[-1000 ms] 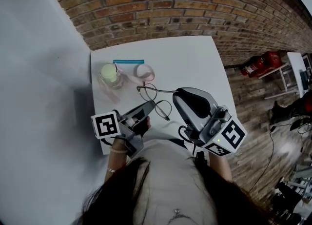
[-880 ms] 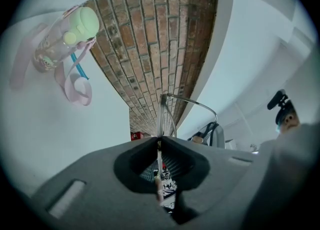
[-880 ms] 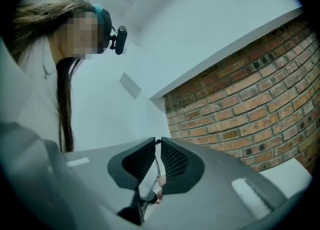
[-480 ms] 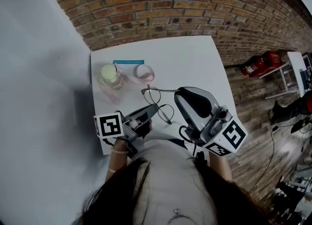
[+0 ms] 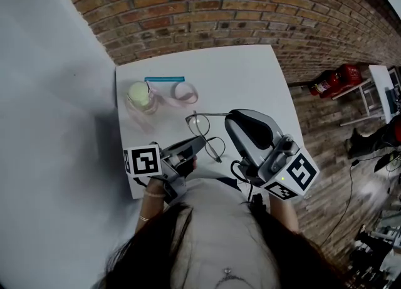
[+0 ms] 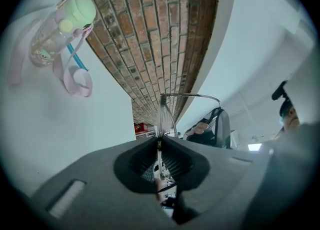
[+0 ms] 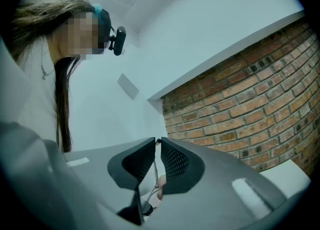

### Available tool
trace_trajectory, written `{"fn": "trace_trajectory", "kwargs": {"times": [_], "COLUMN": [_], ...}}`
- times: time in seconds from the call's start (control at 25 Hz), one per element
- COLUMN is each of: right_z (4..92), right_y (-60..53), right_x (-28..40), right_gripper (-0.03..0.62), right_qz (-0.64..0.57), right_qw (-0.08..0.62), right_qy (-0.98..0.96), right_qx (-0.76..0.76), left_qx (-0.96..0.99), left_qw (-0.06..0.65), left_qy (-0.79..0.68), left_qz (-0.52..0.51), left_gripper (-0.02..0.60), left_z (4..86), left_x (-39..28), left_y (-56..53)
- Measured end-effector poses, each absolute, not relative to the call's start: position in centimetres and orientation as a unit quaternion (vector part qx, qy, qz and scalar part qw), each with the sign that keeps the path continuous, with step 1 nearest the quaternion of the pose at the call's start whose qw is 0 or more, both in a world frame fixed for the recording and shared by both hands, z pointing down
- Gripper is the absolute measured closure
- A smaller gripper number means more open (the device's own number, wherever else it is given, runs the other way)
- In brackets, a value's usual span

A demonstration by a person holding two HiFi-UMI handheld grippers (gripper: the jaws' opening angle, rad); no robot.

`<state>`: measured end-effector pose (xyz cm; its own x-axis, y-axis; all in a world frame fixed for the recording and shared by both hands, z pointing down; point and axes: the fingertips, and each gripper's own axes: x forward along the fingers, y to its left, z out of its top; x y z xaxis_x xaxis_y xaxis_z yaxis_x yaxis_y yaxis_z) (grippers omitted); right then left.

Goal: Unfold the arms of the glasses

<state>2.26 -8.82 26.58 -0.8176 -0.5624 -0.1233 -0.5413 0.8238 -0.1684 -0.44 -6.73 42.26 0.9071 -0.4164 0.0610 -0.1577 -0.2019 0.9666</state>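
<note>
Both jaw pairs are clamped on the wire-rimmed glasses (image 5: 204, 133) held above the white table (image 5: 250, 74), the left gripper (image 5: 193, 145) pinching the frame, the right gripper (image 5: 228, 117) one temple arm (image 5: 213, 116), which seems partly open and next needs swinging fully outward.

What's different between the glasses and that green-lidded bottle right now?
The glasses are thin wire; the bottle is chunky clear plastic with a green lid. The left gripper and right gripper are both shut on the glasses; no gripper touches the bottle. The glasses are close to the person; the bottle is farther back on the table. Both are partly see-through.
</note>
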Motion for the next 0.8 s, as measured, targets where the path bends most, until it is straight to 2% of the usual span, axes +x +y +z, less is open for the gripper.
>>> {"fn": "trace_trajectory", "kwargs": {"times": [0.56, 0.8], "right_z": [26.86, 26.76], "right_y": [-9.25, -9.22], "right_x": [2.25, 2.34], "right_gripper": [0.549, 0.548], "right_qz": [-0.065, -0.072], "right_qw": [0.082, 0.09], "right_qy": [0.95, 0.951], "right_qx": [-0.295, -0.289], "left_qx": [0.787, 0.753], "left_qw": [0.588, 0.626], "left_qy": [-0.174, -0.164], "left_qz": [-0.075, -0.117], "left_gripper": [0.56, 0.56], "left_z": [42.9, 42.32], "left_x": [0.03, 0.04], "left_y": [-6.46, -6.59]}}
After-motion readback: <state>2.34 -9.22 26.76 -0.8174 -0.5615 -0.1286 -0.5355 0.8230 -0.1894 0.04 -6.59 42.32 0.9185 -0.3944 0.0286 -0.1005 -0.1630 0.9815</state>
